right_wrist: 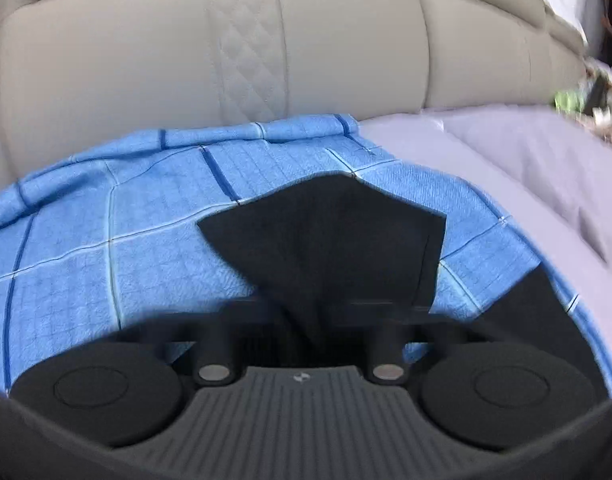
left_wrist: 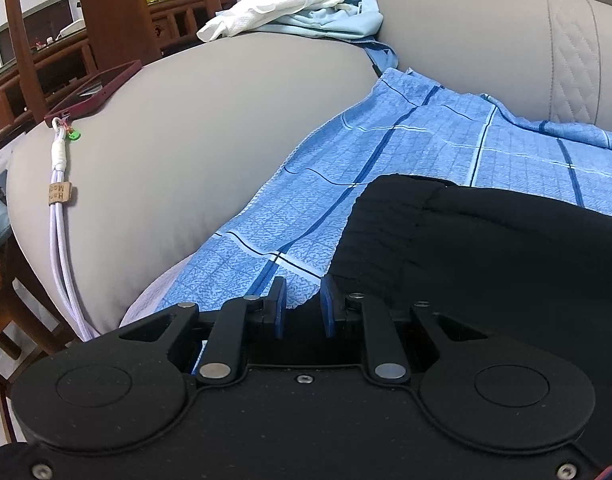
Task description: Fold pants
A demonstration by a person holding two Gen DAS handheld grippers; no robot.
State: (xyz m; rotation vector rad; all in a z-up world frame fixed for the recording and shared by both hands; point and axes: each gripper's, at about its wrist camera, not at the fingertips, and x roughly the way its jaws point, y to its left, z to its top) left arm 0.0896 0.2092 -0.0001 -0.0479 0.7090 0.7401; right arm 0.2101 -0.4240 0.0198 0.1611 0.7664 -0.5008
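Left wrist: your left gripper has its blue pads apart, nothing between them, hovering at the edge of the black fabric pants lying on the blue checked cloth over the beige sofa.

Right wrist: your right gripper is clamped onto a pants fold, bunched between the fingers; blurry.

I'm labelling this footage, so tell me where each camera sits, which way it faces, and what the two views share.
Left wrist: sits on the left gripper, faces along the sofa seat toward the armrest; open blue-padded fingers show.
Right wrist: sits on the right gripper, faces the sofa backrest; its blurred fingers pinch the black pants.
Shared: the black pants on the blue checked blanket.
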